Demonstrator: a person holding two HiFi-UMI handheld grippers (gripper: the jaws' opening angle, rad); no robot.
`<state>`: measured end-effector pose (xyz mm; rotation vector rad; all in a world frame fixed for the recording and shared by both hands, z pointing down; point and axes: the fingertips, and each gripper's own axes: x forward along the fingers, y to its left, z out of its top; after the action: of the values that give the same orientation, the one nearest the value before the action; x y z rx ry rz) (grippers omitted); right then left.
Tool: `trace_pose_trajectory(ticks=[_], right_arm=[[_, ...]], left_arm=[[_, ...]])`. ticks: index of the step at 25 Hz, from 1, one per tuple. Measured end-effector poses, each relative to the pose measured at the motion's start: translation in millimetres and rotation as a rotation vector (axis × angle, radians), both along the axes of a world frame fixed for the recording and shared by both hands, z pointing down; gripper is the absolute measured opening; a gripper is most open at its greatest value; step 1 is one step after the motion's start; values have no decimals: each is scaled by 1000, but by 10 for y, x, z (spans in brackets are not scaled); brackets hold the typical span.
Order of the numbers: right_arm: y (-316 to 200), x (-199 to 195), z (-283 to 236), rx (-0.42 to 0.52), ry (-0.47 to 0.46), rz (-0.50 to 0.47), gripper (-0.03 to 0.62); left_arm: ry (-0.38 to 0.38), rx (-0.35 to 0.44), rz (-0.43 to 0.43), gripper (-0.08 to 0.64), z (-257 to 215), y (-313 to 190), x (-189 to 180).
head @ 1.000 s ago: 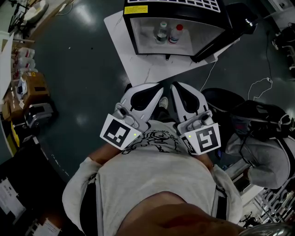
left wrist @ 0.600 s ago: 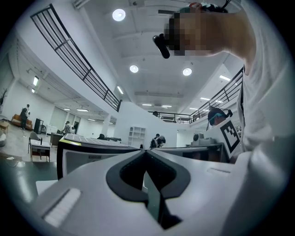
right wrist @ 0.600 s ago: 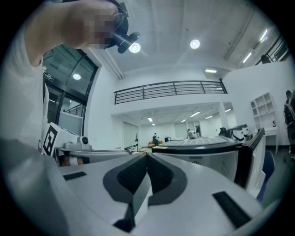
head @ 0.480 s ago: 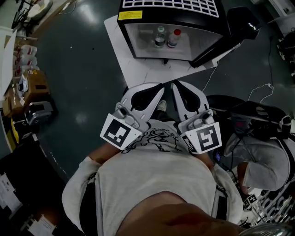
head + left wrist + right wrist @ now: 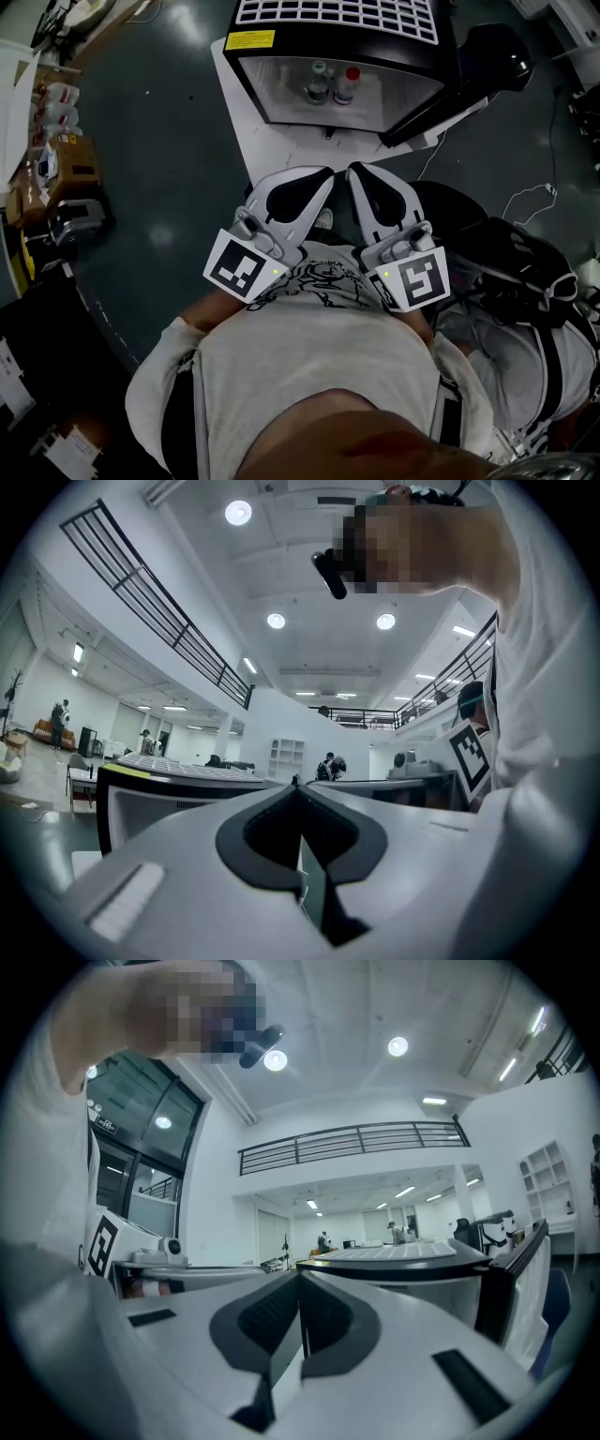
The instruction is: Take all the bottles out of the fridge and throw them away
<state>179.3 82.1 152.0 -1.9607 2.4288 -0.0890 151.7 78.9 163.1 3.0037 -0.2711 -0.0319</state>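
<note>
Dark floor (image 5: 159, 169) lies between me and the open fridge (image 5: 337, 37), where a grey-capped bottle (image 5: 319, 82) and a red-capped bottle (image 5: 346, 84) stand inside (neither out yet), so I judge this the approach step, and my left gripper (image 5: 323, 175) and right gripper (image 5: 356, 172), both clenched on nothing, need one opened to reach in.

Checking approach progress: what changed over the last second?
The fridge has slid down and left in the head view, more of its top showing: the person has moved toward it. Nothing grasped or released. The left claw and right claw stay shut, empty; both bottles remain inside.
</note>
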Motion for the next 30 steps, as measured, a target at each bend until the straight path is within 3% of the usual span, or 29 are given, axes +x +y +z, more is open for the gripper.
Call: trace_pose_trajectory(ticks=[10,30], right_arm=[[-15,356,8,7,2,-5,11],[-166,248,29,1,0,33,10]], left_arm=[[0,-3,-42,9,32,-11,229],[-20,10,4,9,56,-204,199]])
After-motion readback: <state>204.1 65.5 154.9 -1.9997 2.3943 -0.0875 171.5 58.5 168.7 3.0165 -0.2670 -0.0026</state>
